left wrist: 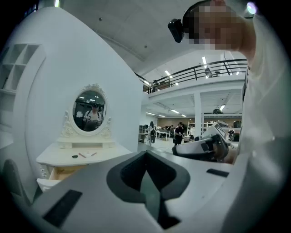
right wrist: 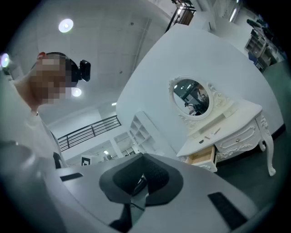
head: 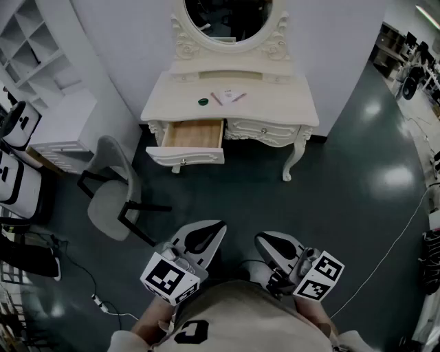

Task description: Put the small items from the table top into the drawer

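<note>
Close under the head camera, a person in a pale top (head: 234, 320) holds two grippers against the body, each carrying a black-and-white marker cube (head: 168, 278). The left gripper (head: 210, 230) has its jaws shut with nothing between them, the dark pads meeting at the tip in its own view (left wrist: 146, 157). The right gripper (head: 271, 242), level with it and just beside it, also has its jaws together and carries nothing, as its own view shows (right wrist: 143, 159). Both stand well apart from the white dressing table (head: 289, 103) across a stretch of dark floor (head: 344, 179). On the table top, in front of the oval mirror (head: 227, 17), lie the small items: a dark green round item (head: 203, 102) at the left, a pink pen (head: 216, 98) just beside it, and a pale card (head: 234, 95) with what looks like another pen across it. The drawer (head: 184, 157) on the table's left side is pulled out, showing a bare wooden bottom, directly below the items. A grey chair (head: 110, 192) stands off to the left of the table, turned away from it, with a white shelving unit (head: 34, 41) against the wall behind.
</note>
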The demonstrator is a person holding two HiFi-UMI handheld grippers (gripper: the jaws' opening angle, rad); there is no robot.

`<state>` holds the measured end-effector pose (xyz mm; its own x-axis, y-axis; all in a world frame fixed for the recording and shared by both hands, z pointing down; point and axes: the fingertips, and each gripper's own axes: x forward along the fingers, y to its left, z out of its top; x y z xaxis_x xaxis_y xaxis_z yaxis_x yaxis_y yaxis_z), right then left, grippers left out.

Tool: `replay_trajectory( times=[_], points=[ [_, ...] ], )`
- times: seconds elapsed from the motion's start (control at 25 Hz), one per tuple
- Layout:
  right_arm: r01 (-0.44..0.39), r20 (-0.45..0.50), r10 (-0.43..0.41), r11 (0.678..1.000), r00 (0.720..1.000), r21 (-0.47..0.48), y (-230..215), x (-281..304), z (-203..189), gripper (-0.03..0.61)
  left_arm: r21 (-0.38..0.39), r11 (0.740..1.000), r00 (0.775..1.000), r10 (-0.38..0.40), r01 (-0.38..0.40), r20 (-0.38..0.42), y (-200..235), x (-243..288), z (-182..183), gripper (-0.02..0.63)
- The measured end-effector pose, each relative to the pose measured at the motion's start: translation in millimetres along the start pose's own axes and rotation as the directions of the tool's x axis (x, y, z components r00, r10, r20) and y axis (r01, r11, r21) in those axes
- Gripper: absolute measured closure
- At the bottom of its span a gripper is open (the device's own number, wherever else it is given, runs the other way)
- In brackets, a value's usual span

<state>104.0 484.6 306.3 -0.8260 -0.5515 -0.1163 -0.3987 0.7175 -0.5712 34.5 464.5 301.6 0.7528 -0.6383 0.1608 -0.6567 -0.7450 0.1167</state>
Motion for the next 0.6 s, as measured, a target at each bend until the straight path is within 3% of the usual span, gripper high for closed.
replay_trajectory(
  times=[0.36,0.6],
  points=[
    [0.102,0.001,-0.102,0.995,0.995,-0.006,-18.9,31.6,6.1,0.551,0.006,0.999,0.999,-0.034,0.034,-0.023,50.1,10.2,-1.5,0.555],
    [0.197,0.012,-0.197,0.980,0.980,0.015,-46.6,70.2,16.2,0.551,-0.008,0.996,0.996,-0.087,0.087,0.019,96.4,14.7,14.9,0.557]
  ],
)
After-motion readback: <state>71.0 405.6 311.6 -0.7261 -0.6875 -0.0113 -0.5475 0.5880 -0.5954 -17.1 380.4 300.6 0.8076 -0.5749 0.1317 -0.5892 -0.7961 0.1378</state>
